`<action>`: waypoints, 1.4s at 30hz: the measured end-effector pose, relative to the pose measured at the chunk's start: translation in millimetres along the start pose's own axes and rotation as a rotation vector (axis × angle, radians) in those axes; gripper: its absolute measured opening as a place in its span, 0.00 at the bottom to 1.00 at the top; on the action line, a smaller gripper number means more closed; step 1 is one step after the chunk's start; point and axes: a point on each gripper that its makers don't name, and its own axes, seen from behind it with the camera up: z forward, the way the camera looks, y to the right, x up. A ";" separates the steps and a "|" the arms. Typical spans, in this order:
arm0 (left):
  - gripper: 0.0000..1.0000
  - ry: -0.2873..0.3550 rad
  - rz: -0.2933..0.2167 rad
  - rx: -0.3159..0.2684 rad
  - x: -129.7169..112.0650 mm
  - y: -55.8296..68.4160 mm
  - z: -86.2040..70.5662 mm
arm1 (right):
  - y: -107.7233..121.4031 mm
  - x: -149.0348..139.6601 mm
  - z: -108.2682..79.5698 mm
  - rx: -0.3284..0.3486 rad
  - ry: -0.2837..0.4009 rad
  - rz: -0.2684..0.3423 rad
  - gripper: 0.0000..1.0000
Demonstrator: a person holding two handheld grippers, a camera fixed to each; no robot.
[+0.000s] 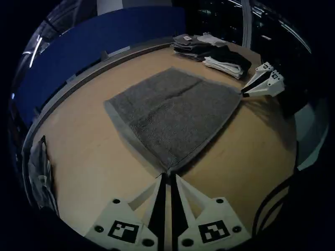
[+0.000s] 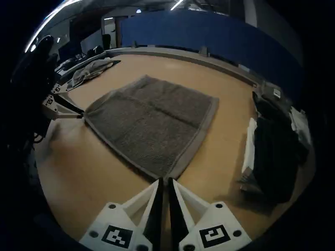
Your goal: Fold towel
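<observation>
Nearest, the left gripper [image 1: 168, 175] is clamped on one corner of the grey towel [image 1: 176, 113], spread flat on the table [image 1: 83, 167]. The right gripper [image 2: 164, 180] pinches the neighbouring corner, so the shared near edge can, I judge, lift evenly for a fold.

1. Wide light-wood bench [image 1: 83, 138], warm tan top with a dull sheen.
2. A grey raised rail [image 1: 79, 77] runs along the bench's far edge.
3. A blue partition panel [image 2: 217, 33] stands upright just behind the rail, along the bench.
4. At one end of the bench is a stack of folded cloths [image 1: 217, 54], dark and white pieces. A crumpled pale cloth [image 2: 90, 69] lies at the other end, near the rail.
5. The room is dim, with bright ceiling strip lights [image 2: 176, 5] overhead.
6. Beyond the crumpled cloth's end are dark office shapes, too dim to make out.
</observation>
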 end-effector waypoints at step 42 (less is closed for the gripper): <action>0.07 0.186 -0.157 0.097 124.8 -31.1 -102.6 | 27.2 130.7 -97.5 -0.071 0.224 0.017 0.08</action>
